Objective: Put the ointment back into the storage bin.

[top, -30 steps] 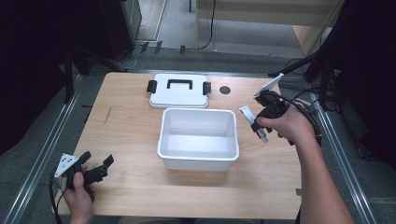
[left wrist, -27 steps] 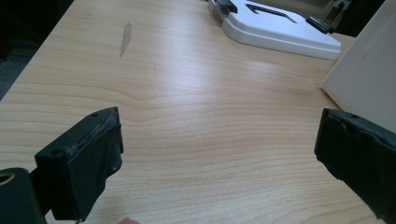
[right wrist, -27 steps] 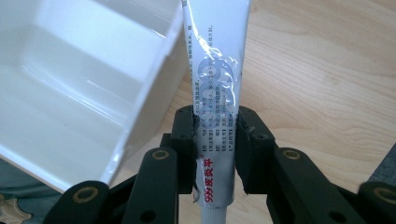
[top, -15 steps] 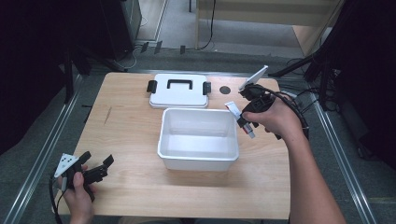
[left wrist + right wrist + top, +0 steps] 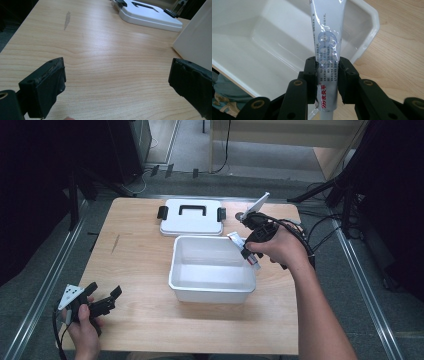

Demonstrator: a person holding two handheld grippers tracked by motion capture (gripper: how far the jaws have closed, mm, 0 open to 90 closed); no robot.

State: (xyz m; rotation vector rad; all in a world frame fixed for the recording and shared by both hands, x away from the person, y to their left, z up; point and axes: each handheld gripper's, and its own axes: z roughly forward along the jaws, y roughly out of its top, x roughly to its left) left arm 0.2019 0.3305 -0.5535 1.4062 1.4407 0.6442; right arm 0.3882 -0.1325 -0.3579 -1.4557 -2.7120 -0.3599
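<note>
Toothpaste tube [image 5: 327,42], white with blue print and glossy film, sits clamped between the jaws of the right gripper [image 5: 327,75], which are closed on its lower body just above the cap end. In the high view the right gripper [image 5: 248,251] holds the toothpaste tube [image 5: 243,249] tilted over the right rim of the white plastic bin [image 5: 212,287], its upper end reaching in over the open cavity. Judged by its look, the tube is light and soft-walled, likely to dent under a hard squeeze and a bit slick on the film; the firmer part near the cap shoulder seems the safer place to grip.

That bin stands at the middle of the counter [image 5: 135,265] and looks empty inside. Its rim lies right under the tube, so it could catch the tube's end on the way down. Behind the bin, toward the far edge, lies its white lid [image 5: 191,217] with black handle and side clips, flat and clear of the bin.

Near the front left corner, the left gripper [image 5: 104,301] rests low over bare wood, jaws spread wide with nothing between them.
</note>
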